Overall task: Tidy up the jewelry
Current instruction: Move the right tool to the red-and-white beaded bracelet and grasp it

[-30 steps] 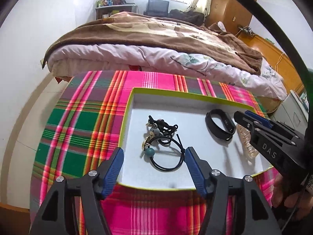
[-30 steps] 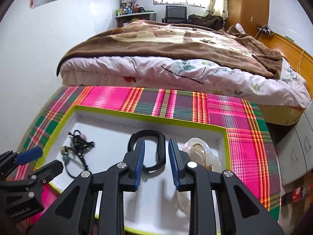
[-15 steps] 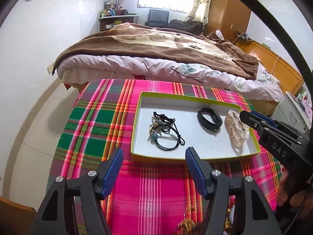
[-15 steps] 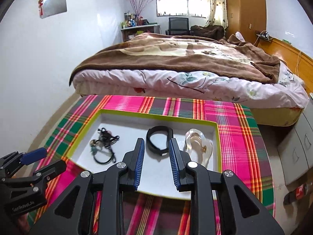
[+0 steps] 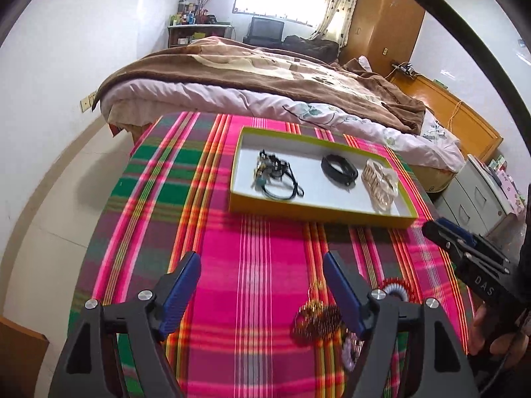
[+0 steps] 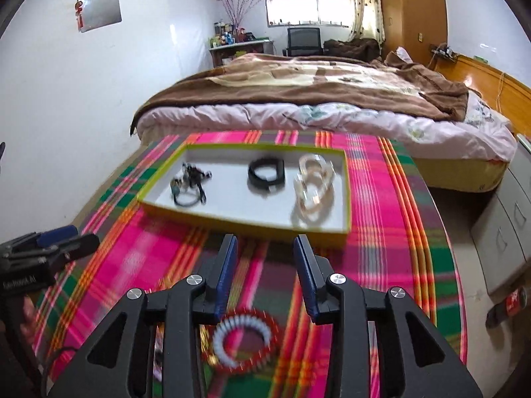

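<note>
Both the left claw [image 5: 262, 290] and right claw [image 6: 265, 272] gape, empty. The tray [image 6: 345, 199] lies crosswise mid-frame; a blurred red-white coil [image 6: 244, 340] is partly hidden at bottom.

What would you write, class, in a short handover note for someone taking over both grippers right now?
Left gripper: open, empty, above the plaid cloth.
Right gripper: open, empty, short of the tray.
In the tray: black cord necklace, black band, clear chain bracelet.
Left on the cloth near the grippers: red-and-white ring, gold piece, something pale beside it, too blurred to name.
Remaining: move those into the tray.
</note>
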